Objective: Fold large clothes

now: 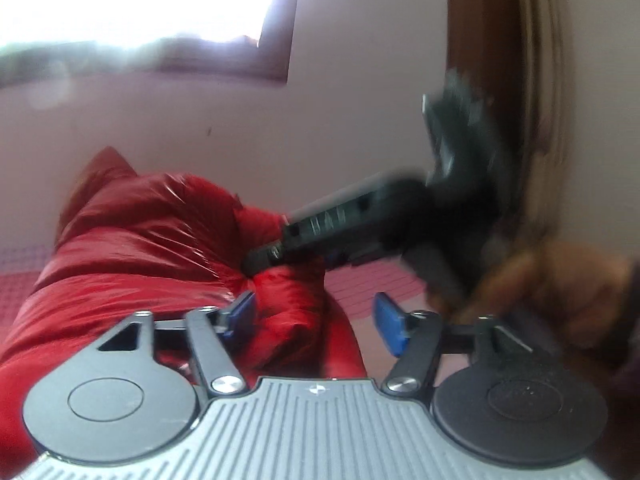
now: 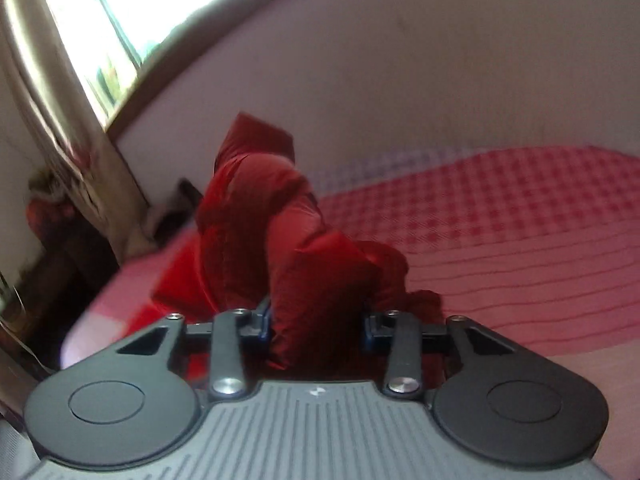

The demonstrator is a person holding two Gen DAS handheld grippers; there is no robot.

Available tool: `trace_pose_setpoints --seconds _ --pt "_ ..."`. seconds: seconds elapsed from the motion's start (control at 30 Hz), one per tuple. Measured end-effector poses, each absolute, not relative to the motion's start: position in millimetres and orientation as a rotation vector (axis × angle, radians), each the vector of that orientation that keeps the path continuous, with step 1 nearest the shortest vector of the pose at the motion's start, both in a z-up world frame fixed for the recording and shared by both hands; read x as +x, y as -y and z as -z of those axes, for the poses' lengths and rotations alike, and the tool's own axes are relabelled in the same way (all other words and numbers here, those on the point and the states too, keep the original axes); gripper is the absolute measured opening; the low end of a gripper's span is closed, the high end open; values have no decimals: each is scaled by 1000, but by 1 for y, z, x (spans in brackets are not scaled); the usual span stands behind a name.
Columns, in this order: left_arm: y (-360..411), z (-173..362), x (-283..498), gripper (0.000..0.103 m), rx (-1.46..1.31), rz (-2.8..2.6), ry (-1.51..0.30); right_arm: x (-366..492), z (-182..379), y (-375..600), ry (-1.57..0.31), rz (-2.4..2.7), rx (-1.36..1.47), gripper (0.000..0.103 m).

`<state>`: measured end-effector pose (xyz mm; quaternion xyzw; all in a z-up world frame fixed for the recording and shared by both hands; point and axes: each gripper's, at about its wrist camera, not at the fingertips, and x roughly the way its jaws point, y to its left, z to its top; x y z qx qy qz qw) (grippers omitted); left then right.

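On the left side of the left wrist view, we see the red puffy jacket (image 1: 132,248) lying in a heap on the bed (image 1: 372,284). Its shiny cloth rises toward a pointed part that looks like the hood. Our left tool (image 1: 316,320) has its blue pads (image 1: 390,326) spread wide. One pad is beside the cloth and the other is over the bed, so we judge that it holds nothing and is ready to take a new part of the jacket. Further right, the right tool (image 1: 264,258) comes in from the side with its tip at a fold of the jacket, and a hand (image 1: 560,292) is behind it, blurred.

In the right wrist view, a thick fold of the jacket (image 2: 316,292) stands between the jaws of the right tool (image 2: 318,322). The pads seem to press on it from both sides, so we think it pinches this fold in order to lift or turn it for the next fold. The picture is dark there, so this is only our judgement.

The bed has a pink cover with checks and stripes (image 2: 500,232), flat and free on the right. Behind it is a plain pale wall (image 2: 400,80). A bright window (image 2: 120,20) with a curtain (image 2: 44,92) is at the left, and a brown wooden frame (image 1: 488,40) is at the right of the left view.
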<state>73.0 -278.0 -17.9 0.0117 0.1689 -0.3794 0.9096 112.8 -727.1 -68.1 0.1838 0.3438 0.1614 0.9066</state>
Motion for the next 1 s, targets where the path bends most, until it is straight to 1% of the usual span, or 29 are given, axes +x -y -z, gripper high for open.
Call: trace_pose_setpoints --seconds 0.03,0.1,0.17,0.2,0.23,0.3,0.4,0.57,0.67,0.87,0.93,1.0 --pt "267 12 64 90 4 768 -333 108 69 728 -707 -328 361 37" --pt "242 5 49 91 -15 721 -282 101 72 733 -705 -307 358 36" --pt "224 3 40 90 0 653 -240 93 72 735 -697 -298 365 35" --pt "222 5 39 85 21 647 -243 91 71 736 -693 -296 371 35" --pt "225 8 41 68 59 667 -263 89 71 737 -686 -296 376 35" --pt "237 14 44 46 134 740 -301 91 74 741 -675 -300 385 35" --pt "256 21 37 46 212 792 -255 94 76 746 -664 -299 408 35" --pt "282 46 42 47 282 867 -299 90 81 758 -665 -269 427 35" --pt "282 56 54 47 223 911 -358 87 89 763 -680 -244 401 35" --pt "284 73 61 47 250 922 -357 84 105 762 -708 -228 360 35" --pt "281 75 66 47 233 919 -379 86 109 754 -712 -225 312 37" --pt "284 72 73 47 207 916 -412 88 112 753 -717 -218 327 38"
